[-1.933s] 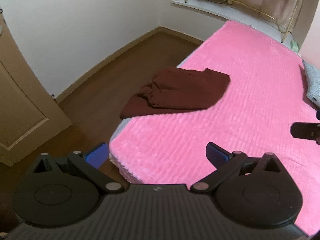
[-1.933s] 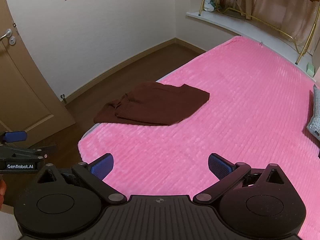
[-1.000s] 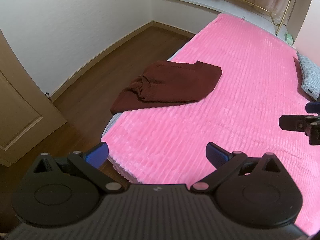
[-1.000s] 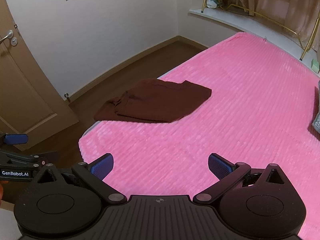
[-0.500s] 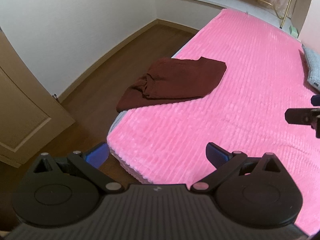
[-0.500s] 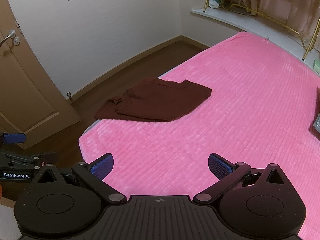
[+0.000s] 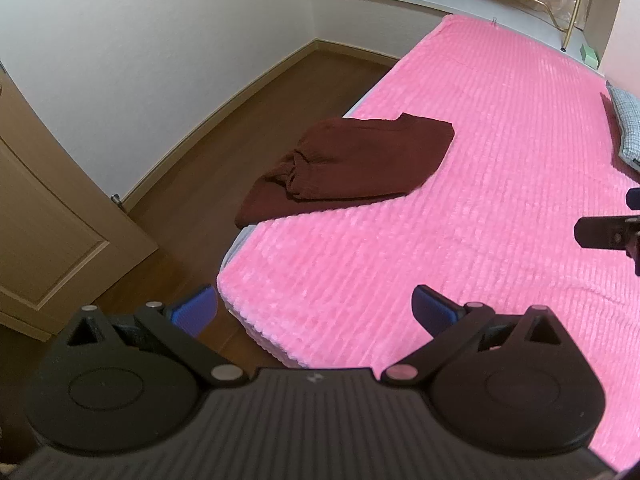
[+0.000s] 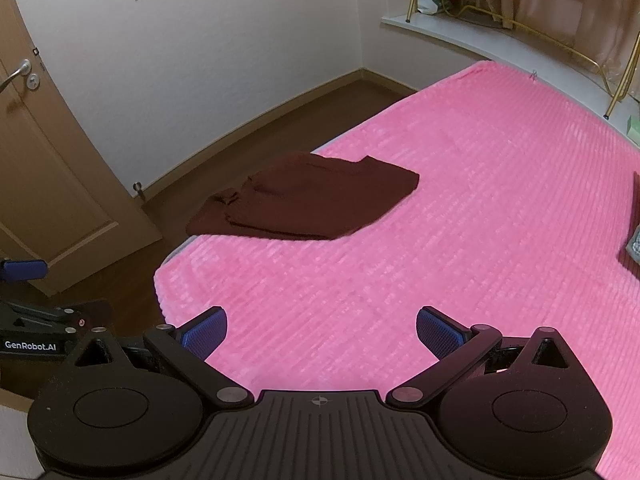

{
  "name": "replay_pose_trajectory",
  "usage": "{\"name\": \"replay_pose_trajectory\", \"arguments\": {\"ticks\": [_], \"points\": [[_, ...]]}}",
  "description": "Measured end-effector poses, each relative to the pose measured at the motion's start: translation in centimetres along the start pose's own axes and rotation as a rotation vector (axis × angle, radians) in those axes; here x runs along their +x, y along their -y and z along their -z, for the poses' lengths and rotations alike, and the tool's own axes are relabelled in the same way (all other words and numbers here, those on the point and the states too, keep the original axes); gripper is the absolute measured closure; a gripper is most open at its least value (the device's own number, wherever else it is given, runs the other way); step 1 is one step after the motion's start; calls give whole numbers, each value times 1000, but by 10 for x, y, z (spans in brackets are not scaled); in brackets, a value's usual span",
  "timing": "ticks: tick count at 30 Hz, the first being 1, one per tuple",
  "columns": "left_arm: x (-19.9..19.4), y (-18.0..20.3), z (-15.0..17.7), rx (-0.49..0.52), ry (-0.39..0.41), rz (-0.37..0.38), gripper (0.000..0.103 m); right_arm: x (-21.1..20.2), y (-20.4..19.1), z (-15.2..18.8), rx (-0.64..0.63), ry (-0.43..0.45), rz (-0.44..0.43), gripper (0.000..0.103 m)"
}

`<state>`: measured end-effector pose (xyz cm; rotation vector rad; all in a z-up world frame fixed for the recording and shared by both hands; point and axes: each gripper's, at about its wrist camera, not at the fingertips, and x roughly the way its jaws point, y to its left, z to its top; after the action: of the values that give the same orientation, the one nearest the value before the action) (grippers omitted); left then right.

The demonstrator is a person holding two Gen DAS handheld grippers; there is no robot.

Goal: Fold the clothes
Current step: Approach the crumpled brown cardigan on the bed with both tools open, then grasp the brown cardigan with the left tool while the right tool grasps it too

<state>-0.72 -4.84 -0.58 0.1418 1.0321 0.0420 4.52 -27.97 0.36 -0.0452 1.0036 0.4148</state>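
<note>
A dark maroon garment (image 7: pixel 352 164) lies loosely folded near the left edge of a bed with a pink ribbed blanket (image 7: pixel 500 208); it also shows in the right wrist view (image 8: pixel 308 200). My left gripper (image 7: pixel 314 312) is open and empty, held over the bed's near corner, well short of the garment. My right gripper (image 8: pixel 322 334) is open and empty above the near part of the blanket (image 8: pixel 460 220). The right gripper's tip shows at the right edge of the left wrist view (image 7: pixel 608 232).
Brown wood floor (image 7: pixel 248 120) runs left of the bed. A tan door (image 8: pixel 44 168) stands at the left. A checked grey cloth (image 7: pixel 626 128) lies at the bed's right edge. A window sill with a gold rack (image 8: pixel 520 36) is at the back.
Both grippers have drifted slightly over the bed's near corner; the views shift a little. The garment has not moved. Both grippers stay open.
</note>
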Motion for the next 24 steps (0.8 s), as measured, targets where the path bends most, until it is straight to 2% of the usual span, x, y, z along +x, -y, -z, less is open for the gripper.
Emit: {"name": "replay_pose_trajectory", "arguments": {"ticks": [2, 5, 7, 10, 13, 16, 21, 24], "points": [[0, 1, 0, -1, -1, 0, 1, -2, 5, 2, -4, 20, -10, 0], [-1, 3, 1, -10, 3, 1, 1, -10, 13, 6, -22, 102, -19, 0], [-2, 4, 3, -17, 11, -4, 1, -16, 17, 9, -41, 166, -8, 0], [-2, 5, 7, -22, 20, -10, 1, -18, 23, 13, -75, 213, 23, 0], [0, 4, 10, -22, 58, -7, 1, -8, 27, 14, -106, 205, 55, 0], [8, -3, 5, -14, 89, 0, 1, 8, 35, 7, -92, 167, 17, 0], [60, -25, -27, -25, 65, 31, 1, 47, 40, -19, -115, 110, 20, 0], [102, -41, -51, -33, 39, 68, 1, 91, 44, -43, -154, 80, 30, 0]]}}
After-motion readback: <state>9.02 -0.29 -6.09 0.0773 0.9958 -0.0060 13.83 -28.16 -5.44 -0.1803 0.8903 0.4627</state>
